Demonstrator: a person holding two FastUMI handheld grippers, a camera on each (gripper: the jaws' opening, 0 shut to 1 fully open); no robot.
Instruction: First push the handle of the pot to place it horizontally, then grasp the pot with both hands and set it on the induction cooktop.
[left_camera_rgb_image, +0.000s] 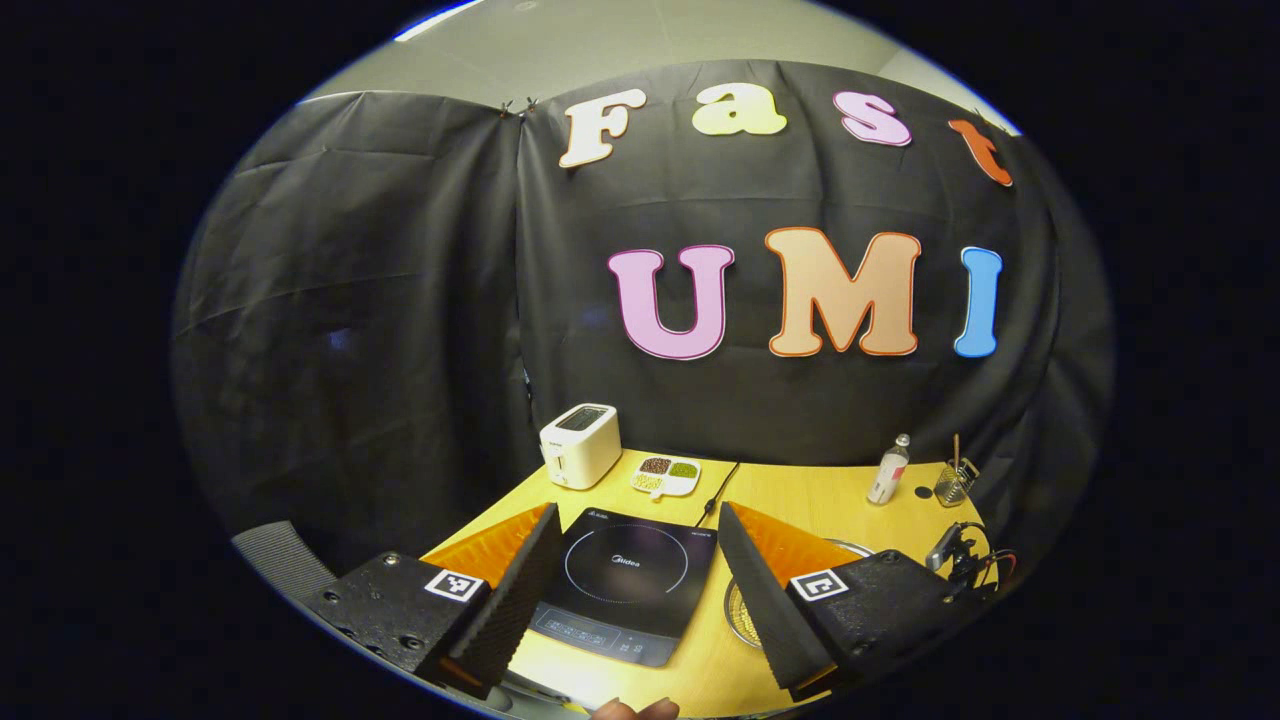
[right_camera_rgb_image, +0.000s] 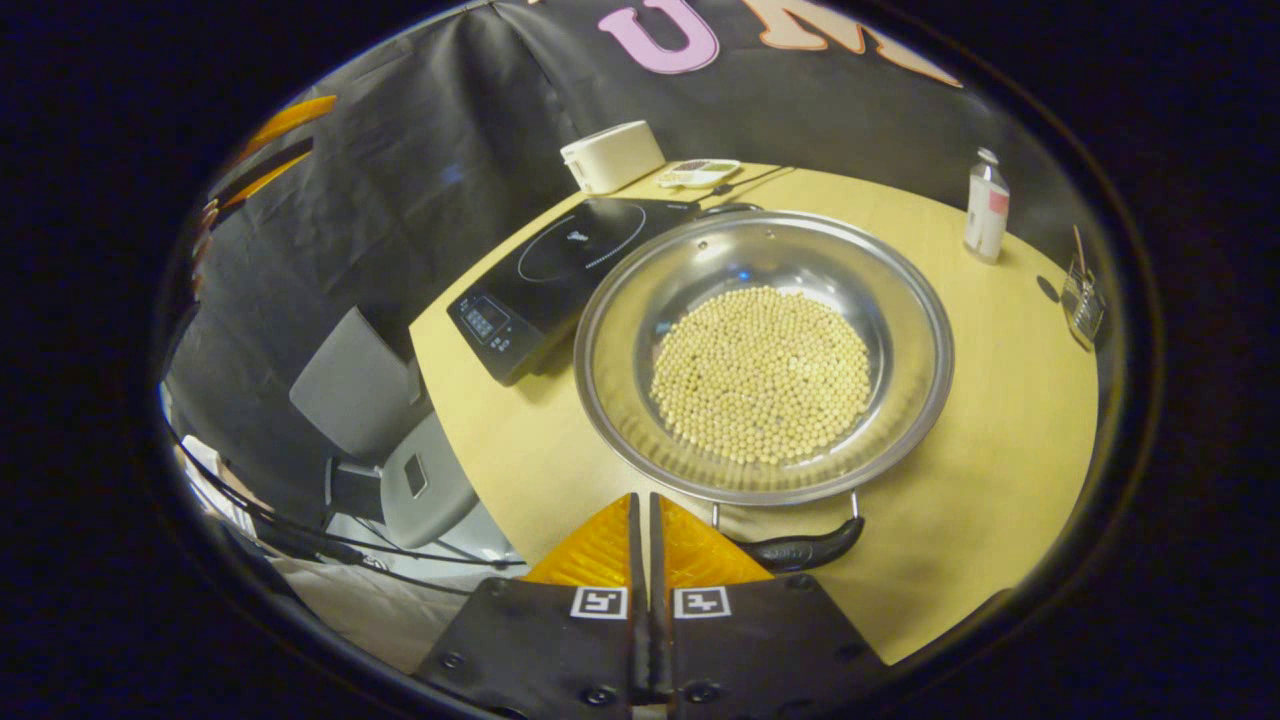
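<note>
A wide steel pot (right_camera_rgb_image: 765, 350) holding small yellow beans sits on the wooden table, right of the black induction cooktop (right_camera_rgb_image: 560, 270). Its black near handle (right_camera_rgb_image: 800, 550) lies level at the rim, just right of my right gripper (right_camera_rgb_image: 641, 497), which is shut with nothing between its fingers. A second handle (right_camera_rgb_image: 730, 208) shows at the far rim. In the left gripper view, my left gripper (left_camera_rgb_image: 637, 512) hangs open above the cooktop (left_camera_rgb_image: 625, 585), and a sliver of the pot (left_camera_rgb_image: 742, 612) shows behind its right finger. The left gripper (right_camera_rgb_image: 270, 150) also appears far up at the left in the right gripper view.
At the back stand a white toaster (left_camera_rgb_image: 580, 445), a divided dish of beans (left_camera_rgb_image: 666, 476), a small bottle (left_camera_rgb_image: 888, 470) and a wire holder (left_camera_rgb_image: 955, 482). A cord (left_camera_rgb_image: 718, 488) runs from the cooktop. A grey chair (right_camera_rgb_image: 380, 440) stands left of the table edge.
</note>
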